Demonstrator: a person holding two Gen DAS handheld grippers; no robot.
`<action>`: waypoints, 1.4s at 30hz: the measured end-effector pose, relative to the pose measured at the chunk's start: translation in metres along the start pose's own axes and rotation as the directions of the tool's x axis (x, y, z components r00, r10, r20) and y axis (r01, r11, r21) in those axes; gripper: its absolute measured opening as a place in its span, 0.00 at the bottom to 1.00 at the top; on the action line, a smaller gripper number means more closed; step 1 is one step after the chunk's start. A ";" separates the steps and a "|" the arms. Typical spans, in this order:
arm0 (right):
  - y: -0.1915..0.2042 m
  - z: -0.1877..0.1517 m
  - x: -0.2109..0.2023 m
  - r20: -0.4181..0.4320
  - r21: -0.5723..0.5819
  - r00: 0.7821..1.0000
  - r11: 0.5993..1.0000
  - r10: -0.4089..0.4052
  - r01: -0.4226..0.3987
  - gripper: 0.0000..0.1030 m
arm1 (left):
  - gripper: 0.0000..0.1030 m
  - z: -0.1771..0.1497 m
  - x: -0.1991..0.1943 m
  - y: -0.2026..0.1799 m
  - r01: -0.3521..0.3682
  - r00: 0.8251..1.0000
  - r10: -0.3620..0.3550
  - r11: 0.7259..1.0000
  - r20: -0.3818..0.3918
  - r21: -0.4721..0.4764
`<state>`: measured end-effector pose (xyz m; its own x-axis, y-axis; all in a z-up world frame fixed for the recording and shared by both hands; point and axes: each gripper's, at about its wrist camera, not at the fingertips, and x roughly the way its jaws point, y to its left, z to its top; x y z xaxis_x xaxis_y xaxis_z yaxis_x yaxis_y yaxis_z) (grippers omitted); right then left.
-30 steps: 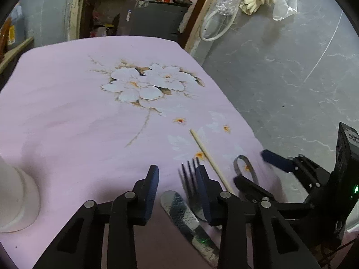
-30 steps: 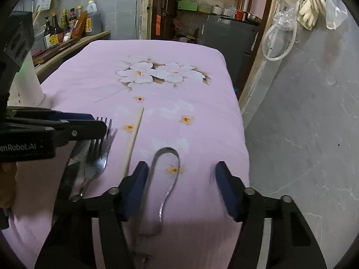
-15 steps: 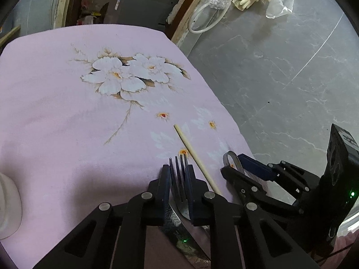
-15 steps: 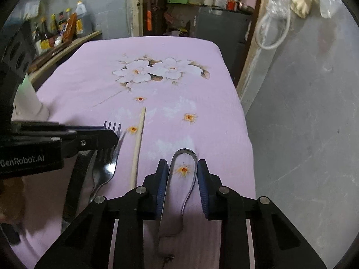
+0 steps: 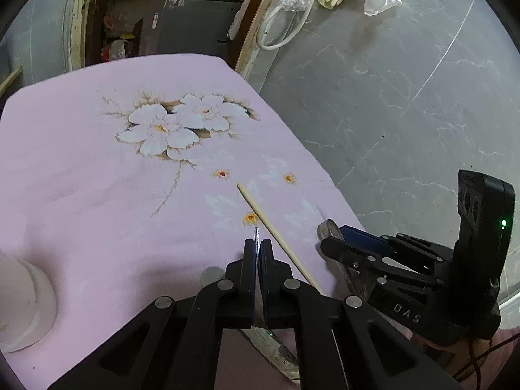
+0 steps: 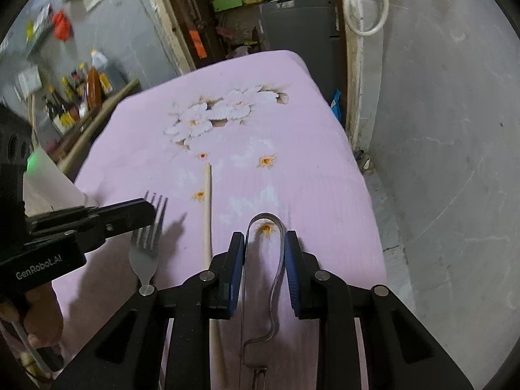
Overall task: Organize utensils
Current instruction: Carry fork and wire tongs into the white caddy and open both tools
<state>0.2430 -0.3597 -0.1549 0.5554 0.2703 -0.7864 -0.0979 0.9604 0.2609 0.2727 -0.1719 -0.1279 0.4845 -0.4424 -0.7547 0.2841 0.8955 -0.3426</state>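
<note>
My left gripper (image 5: 259, 253) had just closed on fork (image 6: 148, 227), tines edge-on between pads. My right gripper (image 6: 264, 260) clamped metal tongs (image 6: 276, 253) on pink cloth (image 5: 97, 195). Chopstick (image 6: 207, 214) lay between them.

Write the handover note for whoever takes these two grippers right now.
Left hand-held gripper: jaws just closed, shut on the fork at its tines; fork turned on edge between the pads.
Right hand-held gripper: shut on the tongs, squeezing both arms, near the table's right edge.
Chopstick lies loose on the pink cloth between fork and tongs. A knife lies under the left gripper.
White holder stands at the left.
Done: both grasps made. Left: nothing seen in the holder yet; all four utensils remain.
</note>
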 end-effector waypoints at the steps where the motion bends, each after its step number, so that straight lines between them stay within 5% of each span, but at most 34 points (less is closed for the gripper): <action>1: -0.001 0.000 -0.004 0.017 0.012 1.000 1.000 0.008 -0.008 0.21 | 0.03 0.000 -0.006 -0.002 -0.006 1.000 0.006 1.000 0.014 0.006; 13: 0.024 0.004 -0.059 0.239 0.007 0.971 1.000 0.025 -0.027 0.21 | 0.03 -0.003 -0.078 -0.033 -0.168 0.959 0.138 0.980 0.247 0.103; 26: 0.089 0.044 -0.124 0.443 -0.094 0.893 0.995 0.078 -0.040 0.21 | 0.03 0.014 -0.164 -0.023 -0.263 0.875 0.209 0.962 0.437 0.067; 34: 0.151 0.077 -0.146 0.516 -0.182 0.838 0.979 0.175 -0.092 0.21 | 0.03 0.027 -0.226 0.003 -0.339 0.800 0.291 0.941 0.525 -0.005; 42: 0.224 0.095 -0.150 0.549 -0.286 0.775 0.942 0.313 -0.178 0.21 | 0.03 0.025 -0.284 0.039 -0.418 0.703 0.396 0.902 0.591 -0.107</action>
<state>0.2163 -0.1917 0.0745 0.8529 0.4733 -0.2206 -0.4274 0.8754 0.2258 0.1673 -0.0124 0.0867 0.9420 0.0145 -0.3353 -0.0346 0.9979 -0.0539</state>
